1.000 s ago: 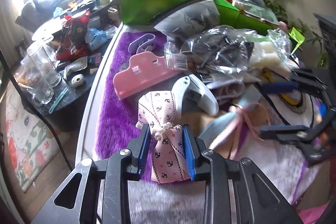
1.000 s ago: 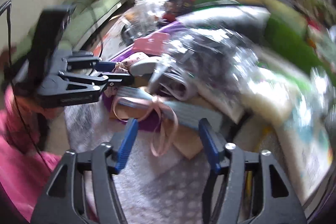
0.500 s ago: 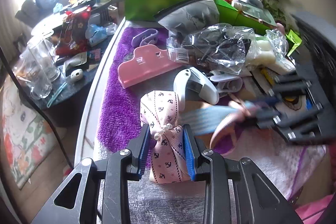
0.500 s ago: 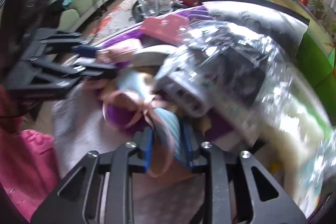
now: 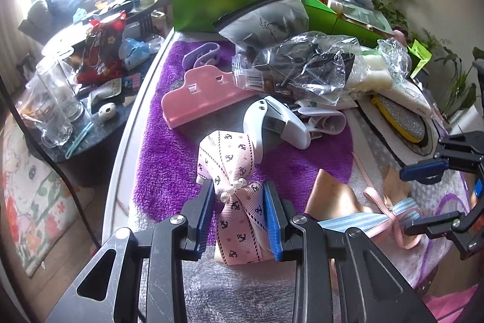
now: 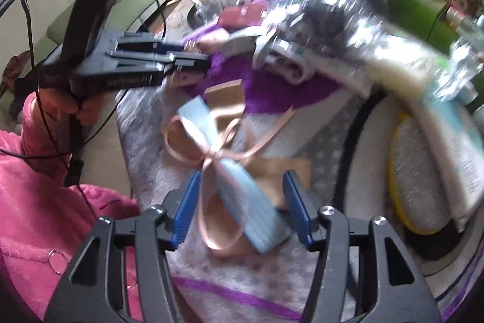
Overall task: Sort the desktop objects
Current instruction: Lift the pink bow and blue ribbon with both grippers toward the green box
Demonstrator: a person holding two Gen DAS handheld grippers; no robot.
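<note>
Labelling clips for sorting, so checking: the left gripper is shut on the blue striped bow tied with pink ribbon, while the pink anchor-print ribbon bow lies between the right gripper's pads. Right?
Swapped. The left wrist view shows the left gripper shut on the pink anchor-print ribbon bow. The blue striped bow tied with pink ribbon lies between the right gripper's opening pads, untouched.

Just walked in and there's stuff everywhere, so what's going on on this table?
A person in a pink sleeve is sorting a cluttered table with a handheld gripper in each hand. The left gripper is shut on a pink anchor-print bow, holding it upright over the purple mat. The right gripper is opening; a blue striped bow tied with pink ribbon lies between its jaws, on the table, with the pads clear of it. The rest of the pile looks unsorted.
</note>
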